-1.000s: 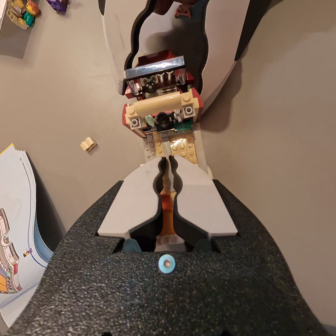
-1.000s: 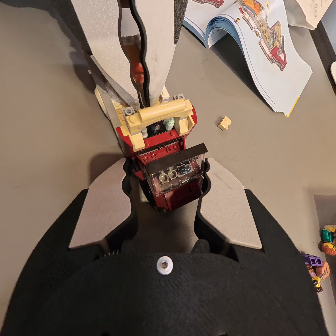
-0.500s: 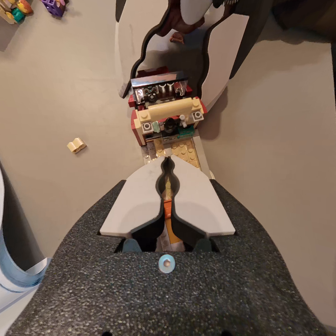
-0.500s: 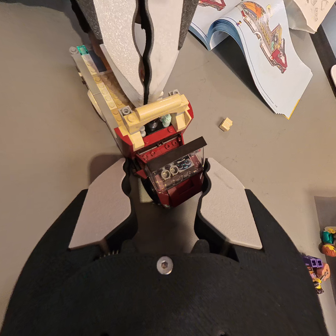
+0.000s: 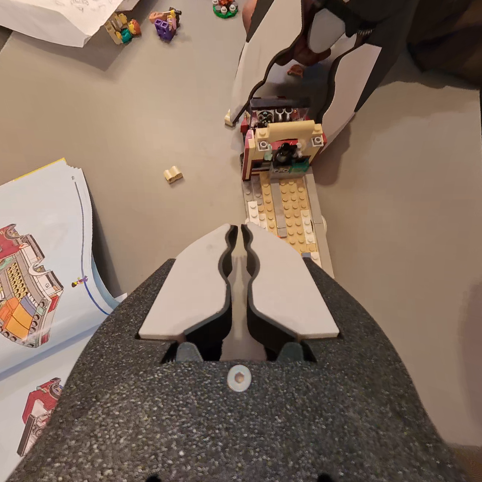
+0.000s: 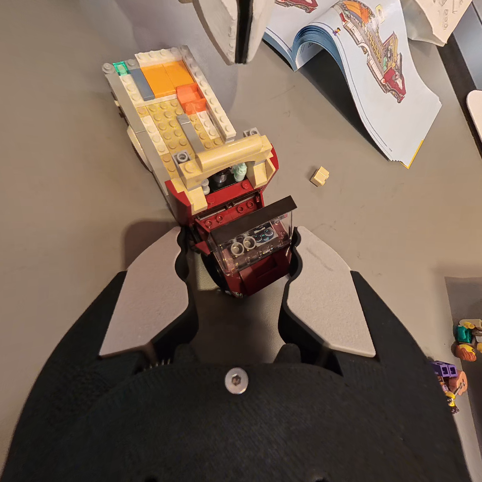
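Note:
A brick-built truck [image 6: 182, 135] with a dark red cab [image 6: 250, 250], clear windshield and tan studded bed stands on the grey table [image 6: 65, 208]. My right gripper [image 6: 239, 229] is wide open and straddles the cab front, with its pads close beside the cab's sides. An orange brick [image 6: 191, 100] sits on the rear of the bed. My left gripper [image 5: 239, 227] hovers off the bed's rear left edge. Its tips are almost together, with a thin slit and only table showing between them. It also shows at the top of the right wrist view [image 6: 241, 39], clear of the truck [image 5: 284, 203].
An open instruction booklet [image 5: 44, 247] lies left of my left gripper and shows in the right wrist view [image 6: 365, 78]. A loose tan brick [image 5: 173, 173] lies between the booklet and the truck. Small brick figures [image 5: 122, 28] and a paper sheet [image 5: 52, 18] lie at the far left. One gripper's finger ends stand about 11 centimeters off the other's.
My left gripper had the orange brick between its fingers over the bed. It has since drawn back and left, empty. The brick stays on the bed. My right gripper and the truck have not moved.

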`<act>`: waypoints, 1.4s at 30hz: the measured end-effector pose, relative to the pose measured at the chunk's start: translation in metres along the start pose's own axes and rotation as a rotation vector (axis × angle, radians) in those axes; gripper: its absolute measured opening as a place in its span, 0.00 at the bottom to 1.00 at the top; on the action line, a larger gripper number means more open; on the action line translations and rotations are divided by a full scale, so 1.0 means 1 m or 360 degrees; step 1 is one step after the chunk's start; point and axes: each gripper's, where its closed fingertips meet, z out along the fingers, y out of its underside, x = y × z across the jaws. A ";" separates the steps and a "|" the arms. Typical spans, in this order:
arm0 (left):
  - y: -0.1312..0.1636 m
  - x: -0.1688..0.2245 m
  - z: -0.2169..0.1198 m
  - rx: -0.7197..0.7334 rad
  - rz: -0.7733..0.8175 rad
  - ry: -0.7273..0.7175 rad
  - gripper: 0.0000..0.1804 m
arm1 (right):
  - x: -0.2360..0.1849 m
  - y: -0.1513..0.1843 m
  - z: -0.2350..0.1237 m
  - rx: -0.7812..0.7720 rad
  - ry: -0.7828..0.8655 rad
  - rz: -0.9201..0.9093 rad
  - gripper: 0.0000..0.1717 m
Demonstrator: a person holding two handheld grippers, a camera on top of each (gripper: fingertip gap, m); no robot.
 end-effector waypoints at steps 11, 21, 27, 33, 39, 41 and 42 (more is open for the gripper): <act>0.008 -0.015 0.002 -0.0049 -0.0011 -0.0110 0.07 | 0.010 0.005 -0.002 -0.0035 0.0067 0.0052 0.44; -0.014 -0.070 -0.039 0.0312 -0.0144 -0.0553 0.17 | 0.029 0.020 -0.016 -0.0156 0.0224 0.0040 0.43; 0.007 -0.113 -0.094 0.0480 -0.0376 -0.0856 0.31 | 0.032 0.018 -0.044 -0.0196 0.0334 0.0040 0.42; 0.073 -0.147 -0.131 0.0307 -0.0677 -0.1128 0.44 | -0.018 -0.028 -0.052 0.0158 0.0054 0.0192 0.31; 0.116 -0.140 -0.141 0.0156 -0.0802 -0.1055 0.44 | -0.097 -0.085 -0.001 0.0304 -0.0446 0.0306 0.30; 0.127 -0.132 -0.139 0.0135 -0.0828 -0.0968 0.42 | -0.107 -0.093 0.019 0.0249 -0.0494 0.0343 0.27; 0.135 -0.127 -0.137 0.0117 -0.0863 -0.0914 0.42 | -0.110 -0.096 0.027 0.0233 -0.0507 0.0358 0.25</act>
